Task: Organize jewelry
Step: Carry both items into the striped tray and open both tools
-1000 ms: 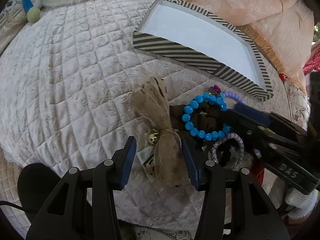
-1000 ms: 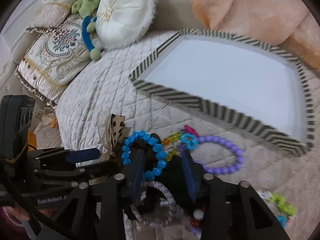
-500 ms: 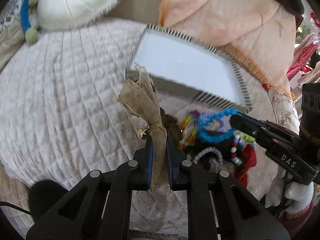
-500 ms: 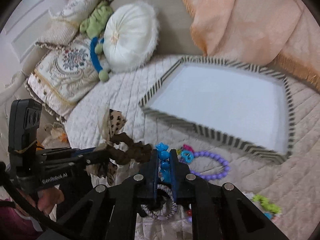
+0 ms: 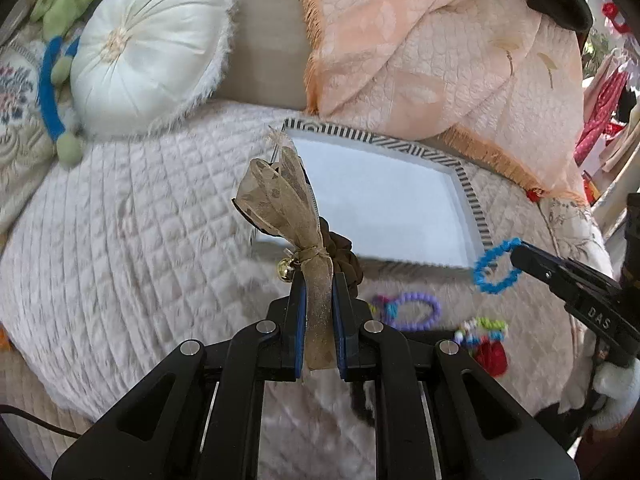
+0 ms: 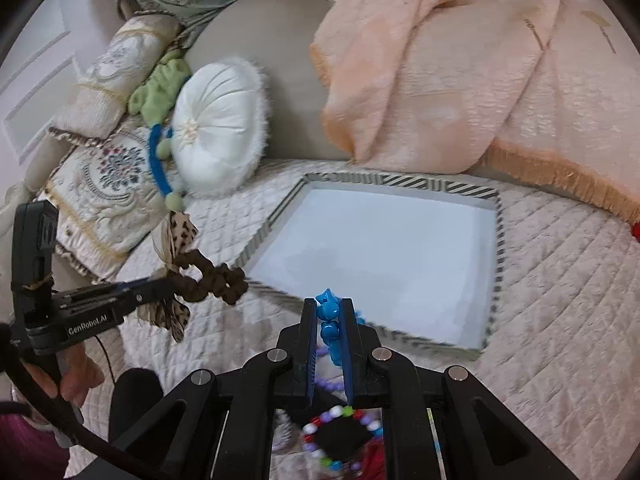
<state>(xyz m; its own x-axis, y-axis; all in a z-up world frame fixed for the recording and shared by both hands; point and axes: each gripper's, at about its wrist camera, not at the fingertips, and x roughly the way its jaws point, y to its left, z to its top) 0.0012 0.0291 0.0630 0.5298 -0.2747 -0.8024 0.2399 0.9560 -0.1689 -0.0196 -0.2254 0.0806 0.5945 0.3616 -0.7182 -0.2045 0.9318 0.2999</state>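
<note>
Left gripper [image 5: 319, 300]: its fingers are clamping the ribbon tail of a brown scrunchie [image 5: 340, 252], lifted off the bed beside the striped tray [image 5: 472, 200].
Right gripper [image 6: 328, 320]: it is pinching a blue bead bracelet [image 6: 329, 316] over the tray's near rim.
Doing it well: each piece is probably best carried over the tray floor and lowered before letting go (dangling loops may snag the rim).
Around: a purple bracelet [image 5: 412, 312] and a multicoloured one [image 5: 482, 330] are lying on the quilt [image 5: 120, 240], a white cushion [image 5: 148, 48] well behind.

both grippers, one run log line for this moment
left gripper: shut on ribbon scrunchie | right gripper: shut on blue bead bracelet | both lifted near striped tray | tray: nothing inside
</note>
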